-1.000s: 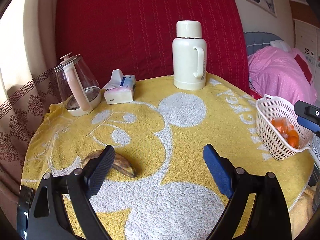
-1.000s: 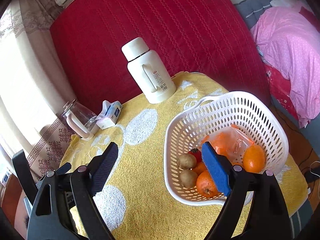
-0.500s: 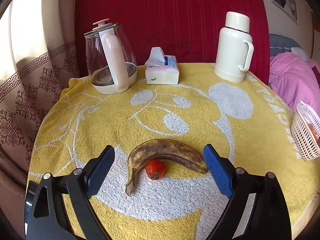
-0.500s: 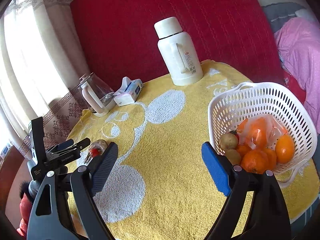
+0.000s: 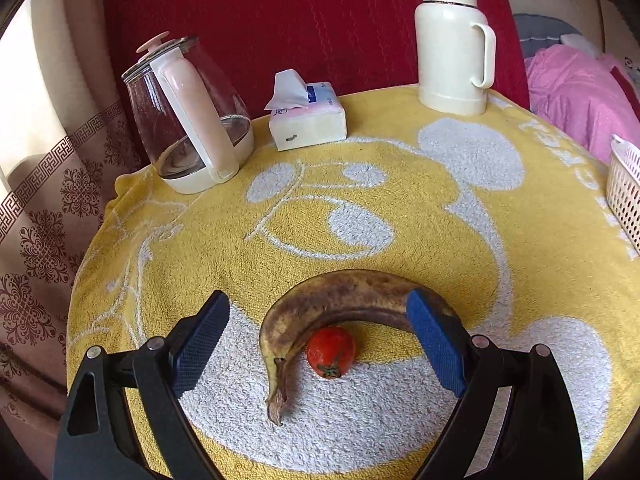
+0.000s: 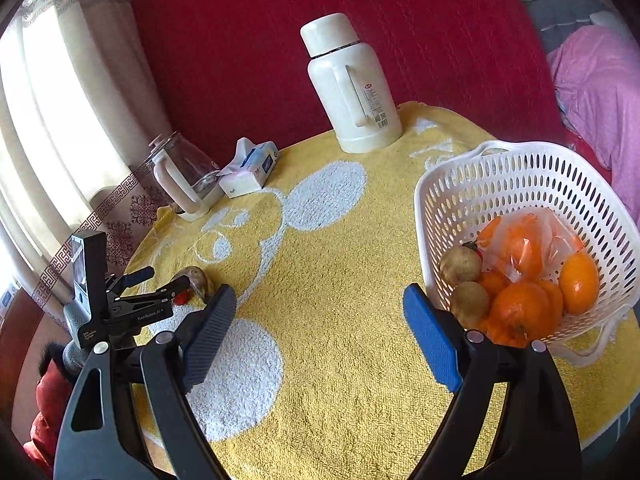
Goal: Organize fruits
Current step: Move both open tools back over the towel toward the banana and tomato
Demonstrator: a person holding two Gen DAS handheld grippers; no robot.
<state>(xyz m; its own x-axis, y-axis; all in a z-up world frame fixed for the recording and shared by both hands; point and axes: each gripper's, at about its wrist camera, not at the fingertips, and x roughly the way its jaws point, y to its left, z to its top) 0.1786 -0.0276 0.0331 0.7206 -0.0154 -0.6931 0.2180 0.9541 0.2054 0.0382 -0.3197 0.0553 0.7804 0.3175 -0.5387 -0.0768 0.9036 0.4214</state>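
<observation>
holding both tools over the yellow towel [image 5: 460, 216], you have your left gripper [image 5: 318, 338] spread wide, empty, around a brown-spotted banana [image 5: 340, 292] and a small red tomato [image 5: 331, 352] tucked in the banana's curve. its right pad covers the banana's far end; contact there is unclear. your right gripper [image 6: 316, 338] is also wide and grips nothing, above bare towel. the white basket [image 6: 500, 172] sits just beside its right finger, with oranges [image 6: 520, 312], two kiwis [image 6: 460, 266] and a plastic bag of oranges inside. at the back stand a glass kettle [image 5: 188, 116], tissue pack [image 5: 306, 120] and cream thermos [image 5: 452, 44].
</observation>
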